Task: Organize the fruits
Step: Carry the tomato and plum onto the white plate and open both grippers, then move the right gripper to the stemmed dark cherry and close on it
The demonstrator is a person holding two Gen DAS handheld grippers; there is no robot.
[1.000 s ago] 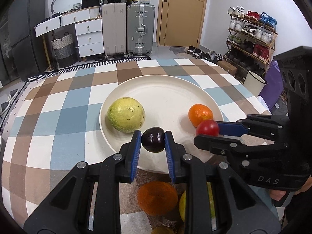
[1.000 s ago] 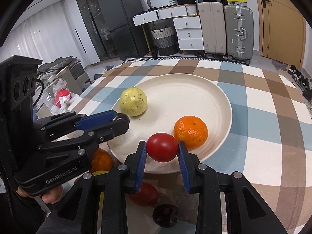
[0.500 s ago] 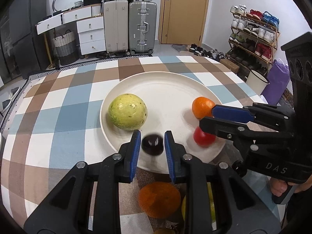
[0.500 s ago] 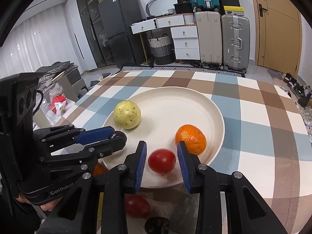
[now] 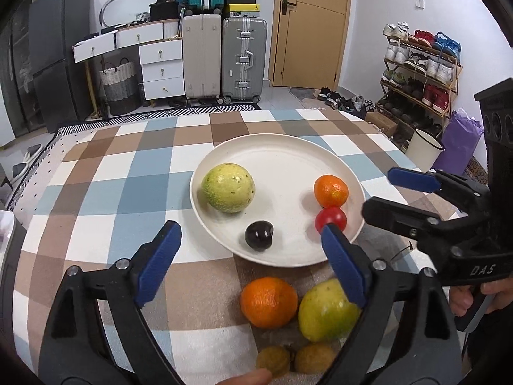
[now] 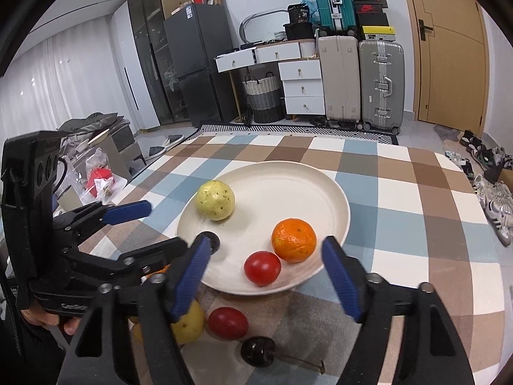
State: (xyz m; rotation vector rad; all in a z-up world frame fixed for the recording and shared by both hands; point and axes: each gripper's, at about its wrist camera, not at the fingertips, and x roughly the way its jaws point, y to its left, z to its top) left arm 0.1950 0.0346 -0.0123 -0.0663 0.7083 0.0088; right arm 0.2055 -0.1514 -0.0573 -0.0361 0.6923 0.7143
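Four fruits on the plate (cherry at 6 o'clock), more waiting on the table; both grippers just opened wide, empty.

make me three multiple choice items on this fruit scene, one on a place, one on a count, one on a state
1. Where does the red tomato on the plate lie?
A. against the orange
B. against the yellow-green fruit
C. on the tablecloth

2. How many fruits lie on the plate?
A. two
B. four
C. six

3. How do the jaws of the left gripper stand?
A. shut on the dark cherry
B. shut on nothing
C. open, holding nothing

Key:
1. A: in both views the tomato sits right beside the orange, near the plate's front rim.
2. B: the yellow-green fruit, the orange, the tomato and the dark cherry.
3. C: the blue pads stand wide apart, having just been opening, and the cherry rests free on the plate.
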